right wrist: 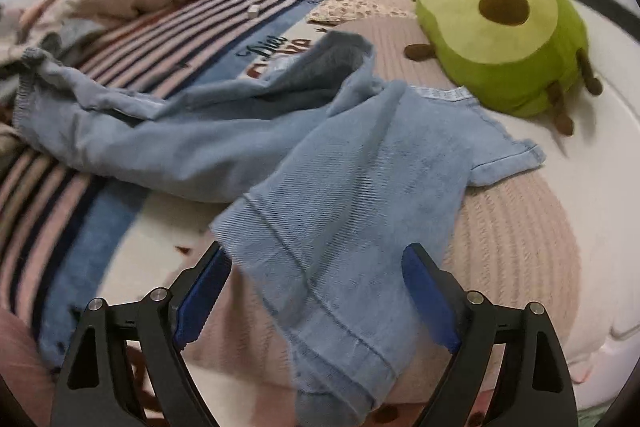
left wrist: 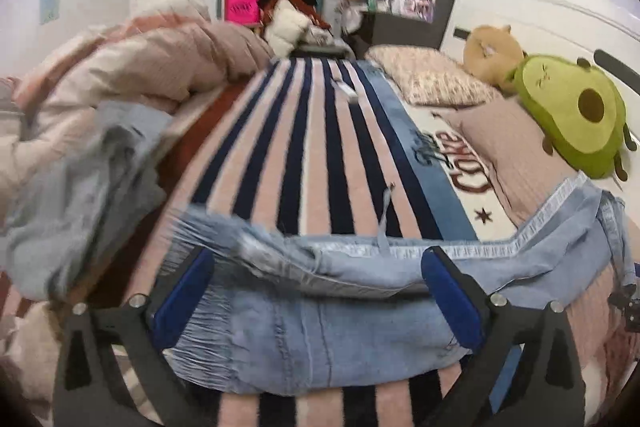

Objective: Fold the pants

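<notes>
Light blue denim pants lie crumpled across the striped blanket on the bed. In the left wrist view the frayed hem end of the pants lies between the fingers of my left gripper, whose jaws stand wide open around it. In the right wrist view another part of the pants runs down between the fingers of my right gripper, also wide open. That part lies over a beige pillow.
A green avocado plush and a tan plush lie by the white headboard. A pink duvet is heaped at the left. More pale blue clothing lies at the left edge. Shelves and clutter stand behind the bed.
</notes>
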`<action>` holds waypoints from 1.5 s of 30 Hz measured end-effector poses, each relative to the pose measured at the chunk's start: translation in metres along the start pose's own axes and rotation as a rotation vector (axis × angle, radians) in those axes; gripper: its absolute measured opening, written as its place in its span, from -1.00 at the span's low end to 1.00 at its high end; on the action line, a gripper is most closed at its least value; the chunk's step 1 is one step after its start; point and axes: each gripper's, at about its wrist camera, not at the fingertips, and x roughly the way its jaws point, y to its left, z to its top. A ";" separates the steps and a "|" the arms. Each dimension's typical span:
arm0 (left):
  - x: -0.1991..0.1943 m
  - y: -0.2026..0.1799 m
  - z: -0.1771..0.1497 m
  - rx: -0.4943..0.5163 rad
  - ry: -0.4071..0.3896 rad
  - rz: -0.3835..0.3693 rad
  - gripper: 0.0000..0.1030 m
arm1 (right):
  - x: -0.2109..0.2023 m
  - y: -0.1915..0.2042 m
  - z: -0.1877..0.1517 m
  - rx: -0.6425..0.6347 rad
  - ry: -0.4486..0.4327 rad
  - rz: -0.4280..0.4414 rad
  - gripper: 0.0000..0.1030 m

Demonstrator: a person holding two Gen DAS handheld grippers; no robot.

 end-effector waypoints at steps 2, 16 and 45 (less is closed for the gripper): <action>-0.007 0.002 0.001 -0.004 -0.011 -0.006 0.99 | -0.003 -0.005 0.003 0.009 -0.013 -0.052 0.09; 0.023 -0.028 -0.010 0.067 0.023 -0.049 0.99 | -0.024 -0.093 0.103 0.074 -0.194 -0.241 -0.94; 0.017 0.008 -0.042 -0.070 0.063 -0.013 0.99 | 0.051 -0.112 0.068 0.395 -0.064 0.099 0.45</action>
